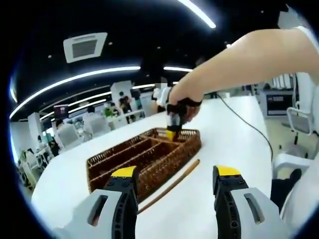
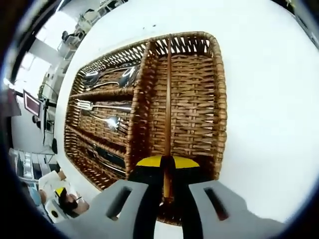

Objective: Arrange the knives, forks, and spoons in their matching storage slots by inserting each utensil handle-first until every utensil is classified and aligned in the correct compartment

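Two grippers in play. Right gripper (image 2: 167,164), seen in right gripper view, is clenched on a wooden chopstick (image 2: 168,99): yellow-tipped jaws pinch its near end, and the stick runs straight away from the jaws over the wicker tray (image 2: 219,99), along the middle of the tray's big cross compartment; can't tell whether it touches the weave or hangs just above. Past that compartment, w/ the tray as landmark, three long slots run side by side: one slot holds spoons (image 2: 107,75), the next holds forks (image 2: 97,106) w/ tines visible, and the third holds dark-handled pieces, prob. knives (image 2: 104,157), though too shadowed to be sure. Tray sits on a white table (image 2: 269,74). In left gripper view the left gripper (image 1: 177,181) is released, jaws wide apart w/ nothing between them, hovering over the white table on the near side of the tray (image 1: 144,157). A second wooden chopstick (image 1: 169,186) lies flat on the table just beside the tray's near long wall, roughly parallel to it. At the tray's far end a person's hand (image 1: 192,92) holds the right gripper (image 1: 173,130) pointed down into the end compartment. A dark cable (image 1: 244,122) trails across the table beyond the tray. Office w/ ceiling strip lights behind.
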The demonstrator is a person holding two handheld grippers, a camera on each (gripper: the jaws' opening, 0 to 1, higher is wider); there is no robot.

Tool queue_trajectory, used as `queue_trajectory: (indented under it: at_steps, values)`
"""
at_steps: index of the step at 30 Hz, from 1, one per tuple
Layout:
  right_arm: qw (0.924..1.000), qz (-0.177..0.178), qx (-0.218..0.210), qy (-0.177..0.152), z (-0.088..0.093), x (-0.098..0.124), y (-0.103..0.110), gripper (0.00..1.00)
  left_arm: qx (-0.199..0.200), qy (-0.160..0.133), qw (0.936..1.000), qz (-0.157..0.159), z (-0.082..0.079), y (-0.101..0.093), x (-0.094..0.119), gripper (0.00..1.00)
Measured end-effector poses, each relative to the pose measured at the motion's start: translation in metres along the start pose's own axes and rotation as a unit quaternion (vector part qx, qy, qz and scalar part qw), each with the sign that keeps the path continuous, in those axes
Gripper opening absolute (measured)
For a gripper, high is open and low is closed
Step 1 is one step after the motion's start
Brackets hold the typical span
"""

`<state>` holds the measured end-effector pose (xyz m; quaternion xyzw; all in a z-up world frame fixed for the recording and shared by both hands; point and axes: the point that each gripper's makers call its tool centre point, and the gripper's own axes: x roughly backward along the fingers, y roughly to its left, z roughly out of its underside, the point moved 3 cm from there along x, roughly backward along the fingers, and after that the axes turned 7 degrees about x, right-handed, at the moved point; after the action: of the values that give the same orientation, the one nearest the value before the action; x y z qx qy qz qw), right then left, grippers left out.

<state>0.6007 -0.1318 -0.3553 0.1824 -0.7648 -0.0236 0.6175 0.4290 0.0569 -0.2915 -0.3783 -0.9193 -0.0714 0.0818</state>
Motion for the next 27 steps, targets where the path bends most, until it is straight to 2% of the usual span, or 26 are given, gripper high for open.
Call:
queue_trajectory:
  at_steps: [6, 9, 11, 27]
  values:
    - [0.9998, -0.001, -0.019, 0.005, 0.007, -0.004, -0.004, 0.05, 0.002, 0.001, 1.0000, 0.002, 0.001, 0.001, 0.000, 0.60]
    - [0.9996, 0.003, -0.020, 0.018, 0.013, -0.008, -0.006, 0.05, 0.003, -0.001, 1.0000, 0.003, 0.002, 0.000, 0.000, 0.60]
    - [0.9995, -0.003, -0.028, 0.013, 0.012, -0.008, -0.006, 0.05, 0.006, 0.000, 1.0000, 0.003, 0.004, -0.001, 0.000, 0.60]
    - [0.9998, 0.010, -0.001, 0.017, 0.013, -0.006, -0.005, 0.06, 0.011, 0.005, 0.9999, 0.004, 0.008, -0.005, 0.002, 0.60]
